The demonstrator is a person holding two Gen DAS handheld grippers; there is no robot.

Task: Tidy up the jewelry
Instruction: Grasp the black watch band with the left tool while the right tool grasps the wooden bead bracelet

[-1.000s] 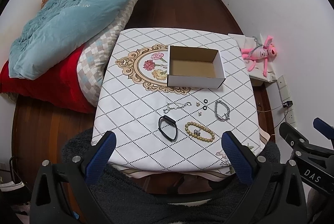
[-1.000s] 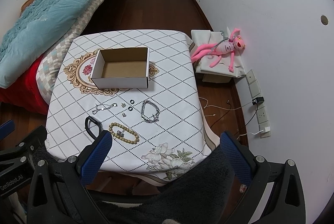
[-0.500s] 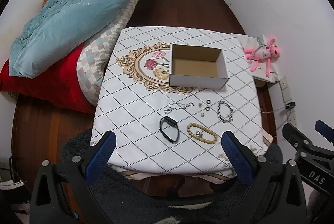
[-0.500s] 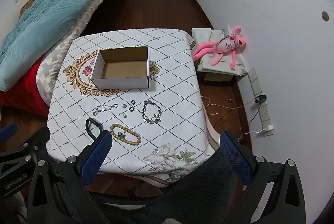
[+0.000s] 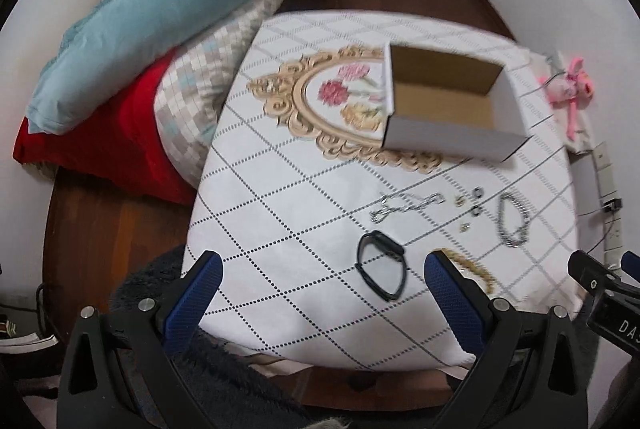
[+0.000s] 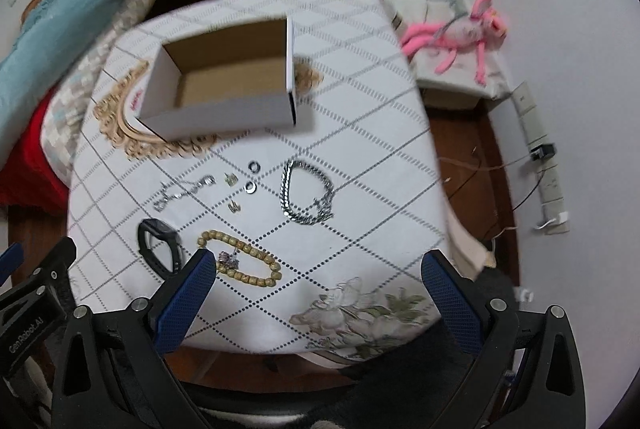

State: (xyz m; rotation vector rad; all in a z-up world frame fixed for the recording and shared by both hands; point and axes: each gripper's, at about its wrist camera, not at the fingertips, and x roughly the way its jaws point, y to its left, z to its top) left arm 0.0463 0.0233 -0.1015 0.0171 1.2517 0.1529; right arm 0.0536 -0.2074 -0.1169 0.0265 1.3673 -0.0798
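Observation:
An open, empty cardboard box (image 5: 448, 105) (image 6: 228, 85) stands on the white patterned table (image 5: 288, 197) (image 6: 360, 157). In front of it lie a thin silver chain (image 5: 404, 207) (image 6: 182, 191), small rings and studs (image 5: 474, 199) (image 6: 251, 175), a thick silver chain bracelet (image 5: 514, 219) (image 6: 306, 195), a black band (image 5: 382, 269) (image 6: 160, 245) and a wooden bead bracelet (image 5: 472, 269) (image 6: 240, 263). My left gripper (image 5: 320, 293) is open over the near table edge, close to the black band. My right gripper (image 6: 320, 291) is open above the near edge, beside the bead bracelet.
A bed with a blue duvet (image 5: 160, 9), red sheet and checked quilt borders the table's left. A pink plush toy (image 6: 460, 33) lies on a low box at the right, by wall sockets and cables (image 6: 540, 157). Dark wood floor surrounds the table.
Both grippers have moved forward and down toward the table, so the jewelry and box look larger. The current frames are motion-blurred. Both stay open; nothing on the table has moved.

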